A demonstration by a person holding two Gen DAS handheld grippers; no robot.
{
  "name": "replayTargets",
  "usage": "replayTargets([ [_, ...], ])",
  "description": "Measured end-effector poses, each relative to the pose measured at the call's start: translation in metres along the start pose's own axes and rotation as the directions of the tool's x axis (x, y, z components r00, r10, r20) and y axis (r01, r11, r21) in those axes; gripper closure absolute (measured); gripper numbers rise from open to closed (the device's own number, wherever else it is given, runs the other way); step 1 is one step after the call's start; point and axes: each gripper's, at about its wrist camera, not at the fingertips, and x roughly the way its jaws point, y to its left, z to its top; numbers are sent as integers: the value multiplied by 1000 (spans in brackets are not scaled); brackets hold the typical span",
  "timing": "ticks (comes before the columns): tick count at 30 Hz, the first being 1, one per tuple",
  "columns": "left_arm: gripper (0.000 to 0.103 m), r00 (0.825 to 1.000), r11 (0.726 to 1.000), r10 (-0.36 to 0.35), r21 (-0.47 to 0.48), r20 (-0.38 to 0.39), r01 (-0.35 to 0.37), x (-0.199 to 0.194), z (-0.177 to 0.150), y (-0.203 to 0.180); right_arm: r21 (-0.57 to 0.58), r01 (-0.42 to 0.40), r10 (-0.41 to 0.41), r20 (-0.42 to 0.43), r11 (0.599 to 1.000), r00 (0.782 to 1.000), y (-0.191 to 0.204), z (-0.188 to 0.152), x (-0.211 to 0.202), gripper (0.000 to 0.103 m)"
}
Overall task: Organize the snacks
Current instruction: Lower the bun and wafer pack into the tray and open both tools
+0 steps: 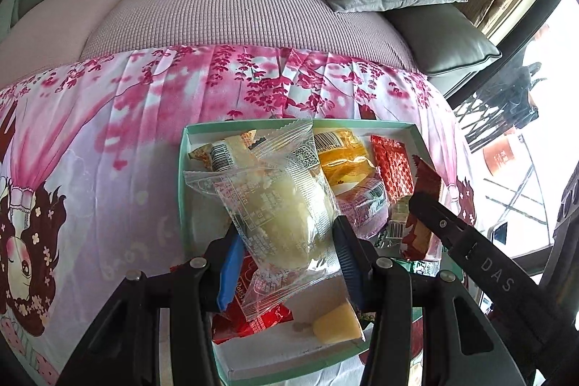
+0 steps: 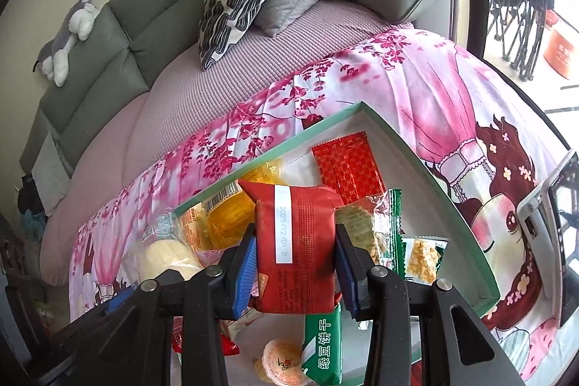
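A sofa (image 1: 217, 2) with a ribbed mauve seat carries a pink blossom-print cloth (image 1: 108, 140) along its front edge, and on that cloth sits a shallow mint-rimmed box (image 1: 182, 169) holding the snacks. Two cushions are stacked at the sofa's far right corner.

Inside the box, wrapped snacks are heaped loosely against the far wall: a yellow-orange packet (image 1: 343, 161), a flat red patterned sachet (image 2: 347, 165) towards the far right corner, and a green biscuit pack (image 2: 322, 346) near the front edge, with a small jelly cup (image 2: 284, 362) beside it.

The left gripper (image 1: 286, 241) is closed on a clear-wrapped pale pastry (image 1: 286, 205), lifted above the box's middle; its blue pads press the soft bun at both sides. The right gripper (image 2: 295, 266) is clamped on a red foil packet (image 2: 295, 241) with a printed date strip, held over the right half of the box.

The likely trouble: both grippers hang close together over one small box, so they may knock each other or sweep packets over the low rim. The pastry's slick film could slide out of the pads, and a harder squeeze would crush the bun. The red packet is puffed and smooth, so it could twist in the grip.
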Motion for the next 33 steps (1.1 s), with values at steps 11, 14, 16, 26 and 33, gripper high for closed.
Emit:
replayTargets([
  [11, 52, 1000, 1000, 12, 13, -10, -12, 6, 2, -4, -1, 31, -31, -19, 1000, 999, -3, -1, 6, 60],
  [14, 45, 1000, 1000, 7, 6, -8, -7, 4, 2, -1, 0, 37, -37, -20, 999, 999, -3, -1, 6, 60],
  [16, 43, 1000, 1000, 1, 0, -2, -1, 1, 2, 0, 3, 40, -40, -25, 999, 999, -4, -1, 7, 60],
  [26, 34, 999, 1000, -1, 4, 38, 1, -24, 1, 1, -2, 69, -69, -48, 998, 996, -4, -3, 8, 47],
  [33, 21, 995, 998, 64, -29, 80, -62, -38, 2, 14, -17, 79, -80, -39, 997, 996, -1, -3, 4, 29],
])
